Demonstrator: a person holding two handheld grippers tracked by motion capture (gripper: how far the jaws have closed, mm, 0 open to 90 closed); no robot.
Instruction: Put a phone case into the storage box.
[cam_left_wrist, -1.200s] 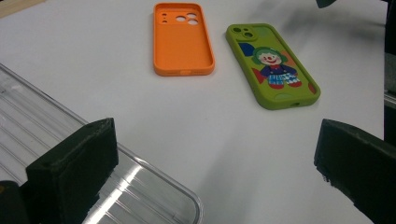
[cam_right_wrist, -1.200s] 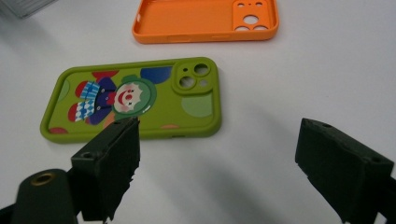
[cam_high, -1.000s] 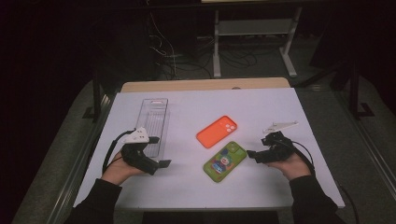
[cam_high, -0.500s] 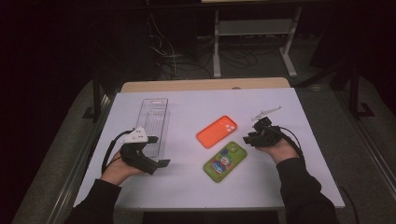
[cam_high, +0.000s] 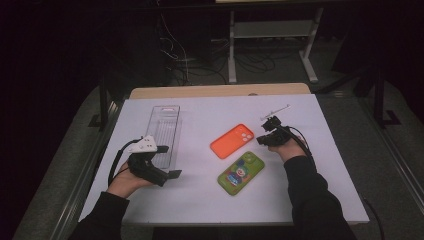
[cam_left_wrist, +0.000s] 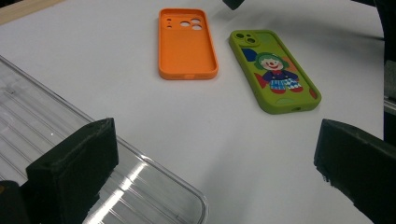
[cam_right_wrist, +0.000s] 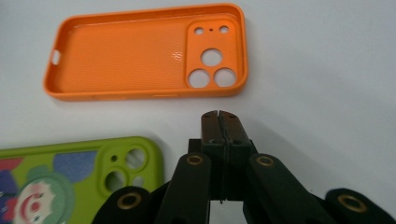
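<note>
So there's a white counter (cam_high: 210, 200) with two phone cases lying near the middle, close to each other but not touching. The orange phone case (cam_high: 232, 141) lies inside-up, so you can see the hollow shell and its camera cutouts, and the green phone case (cam_high: 241, 172) just beside it, nearer the person, lies back-up with a cartoon clown printed on it. Off to the left there's a long clear plastic tray (cam_high: 164, 132), ribbed along the bottom, with nothing in it as far as I can see. The left hand-held gripper (cam_high: 172, 173) sits low over the counter at the near end of that tray, jaws spread wide apart and gripping nothing; in the left gripper view one jaw sits over the tray's rounded corner and the other is out over bare counter, with both cases further off between them. The right hand-held gripper (cam_high: 260, 141) is just to the right of the orange case, its jaws clenched tight together on nothing, and in the right gripper view the tips point at the case's camera-hole end, close to the rim but not touching. A thin white stick-like thing (cam_high: 276, 109) lies further back on the counter, too small to make out.
</note>
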